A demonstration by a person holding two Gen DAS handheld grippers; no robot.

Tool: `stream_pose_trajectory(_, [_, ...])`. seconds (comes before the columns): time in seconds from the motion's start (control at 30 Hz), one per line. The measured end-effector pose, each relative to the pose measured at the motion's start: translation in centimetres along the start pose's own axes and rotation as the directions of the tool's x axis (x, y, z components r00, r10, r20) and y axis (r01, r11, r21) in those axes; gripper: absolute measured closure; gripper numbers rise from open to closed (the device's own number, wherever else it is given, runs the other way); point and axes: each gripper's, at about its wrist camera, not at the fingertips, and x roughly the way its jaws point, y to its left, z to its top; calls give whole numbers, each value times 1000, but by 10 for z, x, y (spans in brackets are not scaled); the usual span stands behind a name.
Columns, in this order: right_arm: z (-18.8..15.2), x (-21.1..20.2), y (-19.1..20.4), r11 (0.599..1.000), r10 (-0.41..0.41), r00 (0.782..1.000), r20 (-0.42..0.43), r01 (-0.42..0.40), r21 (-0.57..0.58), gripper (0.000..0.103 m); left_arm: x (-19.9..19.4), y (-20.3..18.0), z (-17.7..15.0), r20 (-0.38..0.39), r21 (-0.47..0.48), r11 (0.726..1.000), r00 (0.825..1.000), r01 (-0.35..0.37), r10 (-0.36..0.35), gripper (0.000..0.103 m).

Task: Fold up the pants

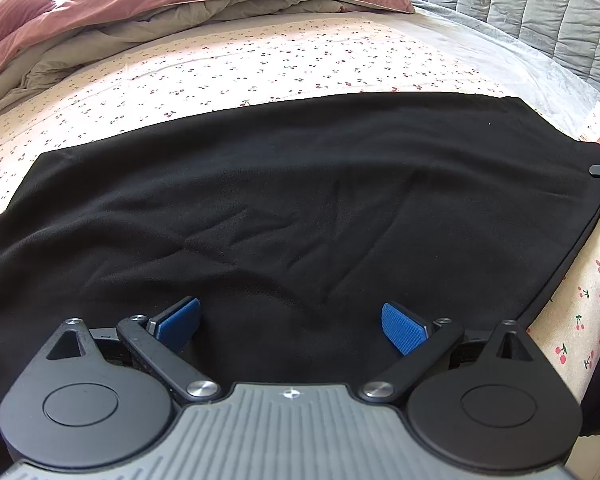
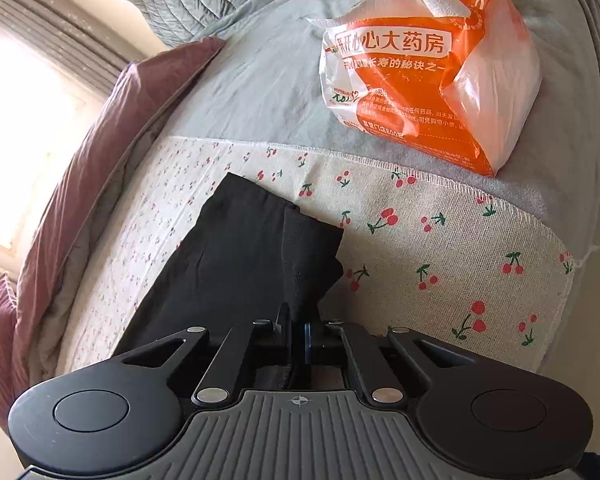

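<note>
I am handling soft, limp black pants lying flat on the bed.
My left gripper is hovering wide over the cloth; my right gripper is pinching a hem corner, the best hold, since the middle will sag.

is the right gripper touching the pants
Touching. The right wrist view shows the right gripper shut on a bunched edge of the black pants, cloth pinched between its closed fingers.
</note>
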Motion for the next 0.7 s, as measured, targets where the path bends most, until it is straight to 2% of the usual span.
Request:
stream_pose_trajectory(0.17, [1,-3,4,1000,12,1000,12,-12,-18,99,1,1,1,0,1,1000,1000,2,-2,10])
stream_pose_trajectory(0.2, [2,-2,5,1000,11,1000,11,-10,-22,98,1,1,1,0,2,1000,1000,1,-1,10])
stream_pose_trajectory(0.23, [2,0,4,1000,7,1000,2,-7,-13,89,1,1,1,0,2,1000,1000,0,0,10])
stream_pose_trajectory(0.3, [1,8,-4,999,-13,1000,-17,14,30,87,1,0,1,1,3,1000,1000,-1,1,9])
stream_pose_trajectory(0.43, [4,11,-21,989,47,999,-25,-43,143,87,1,0,0,2,4,1000,1000,-2,2,9])
stream_pose_trajectory(0.53, [3,15,-28,979,64,998,-23,-59,198,92,1,0,0,1,3,1000,1000,-1,1,9])
stream_pose_trajectory(0.6, [4,7,-24,981,62,998,17,-64,184,95,1,1,1,0,0,1000,1000,2,-2,9])
stream_pose_trajectory(0.7, [0,-12,3,994,89,989,119,-95,48,98,1,1,0,1,1,1000,1000,2,-2,9])
